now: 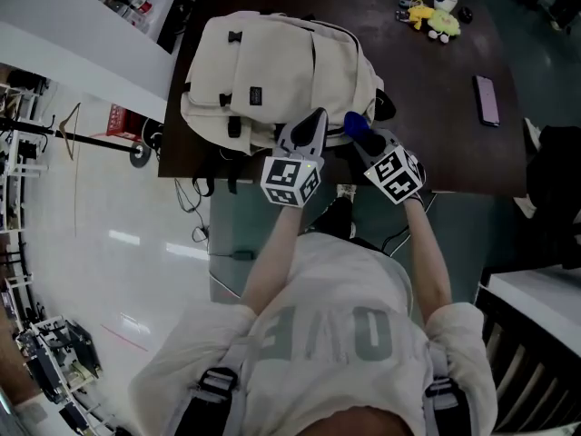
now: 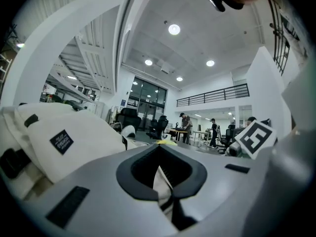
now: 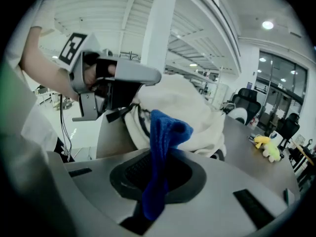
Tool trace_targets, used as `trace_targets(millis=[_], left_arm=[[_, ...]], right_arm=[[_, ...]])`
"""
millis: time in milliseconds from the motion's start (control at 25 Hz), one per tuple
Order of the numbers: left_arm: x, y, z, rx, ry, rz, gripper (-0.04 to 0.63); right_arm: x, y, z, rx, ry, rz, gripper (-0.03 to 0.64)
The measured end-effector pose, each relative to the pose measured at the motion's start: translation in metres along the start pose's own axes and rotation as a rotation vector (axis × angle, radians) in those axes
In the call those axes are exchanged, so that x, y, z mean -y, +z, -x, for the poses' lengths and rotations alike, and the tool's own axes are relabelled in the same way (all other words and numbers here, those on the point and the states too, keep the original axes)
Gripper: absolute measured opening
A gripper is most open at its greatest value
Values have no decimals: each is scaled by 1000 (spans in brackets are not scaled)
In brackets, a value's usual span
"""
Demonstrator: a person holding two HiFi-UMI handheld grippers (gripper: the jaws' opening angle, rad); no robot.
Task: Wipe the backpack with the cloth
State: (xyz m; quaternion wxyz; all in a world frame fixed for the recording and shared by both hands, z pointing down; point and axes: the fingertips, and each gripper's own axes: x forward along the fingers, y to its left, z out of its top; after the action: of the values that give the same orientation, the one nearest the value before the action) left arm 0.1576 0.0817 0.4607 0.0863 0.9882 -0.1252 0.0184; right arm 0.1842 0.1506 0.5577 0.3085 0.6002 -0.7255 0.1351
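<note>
The backpack (image 1: 272, 71) is lying on the dark, smooth table (image 1: 436, 143), filling the table's 10 o'clock corner in the head view. Its cream fabric is looking soft and padded, with black buckles and dark zipper lines. A small black rectangular label (image 2: 61, 141) is sitting on its front pocket, but its pale print is too small to read.

The left gripper (image 1: 309, 131) is clenching a thin cream strap (image 2: 162, 177) at the bag's 5 o'clock edge. Just beside it, at its 3 o'clock, the right gripper (image 1: 370, 142) is grasping the cloth (image 3: 165, 132). The cloth is a nubbly blue strip, drooping over above the jaws right in front of the bag's side. Each gripper is carrying a cube of black-and-white square markers.

A yellow plush toy (image 1: 431, 18) is lying at the table's 1 o'clock, and a flat phone (image 1: 487, 100) at its 3 o'clock.
</note>
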Motion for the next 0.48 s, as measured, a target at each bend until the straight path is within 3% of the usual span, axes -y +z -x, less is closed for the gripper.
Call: trace_targets(millis=[240, 480], left_arm=[[-49, 47, -39, 15, 135, -32, 3], [-103, 82, -90, 51, 226, -61, 3]], right_arm=[[122, 52, 10, 157, -126, -74, 40], [218, 136, -45, 254, -35, 132, 40]])
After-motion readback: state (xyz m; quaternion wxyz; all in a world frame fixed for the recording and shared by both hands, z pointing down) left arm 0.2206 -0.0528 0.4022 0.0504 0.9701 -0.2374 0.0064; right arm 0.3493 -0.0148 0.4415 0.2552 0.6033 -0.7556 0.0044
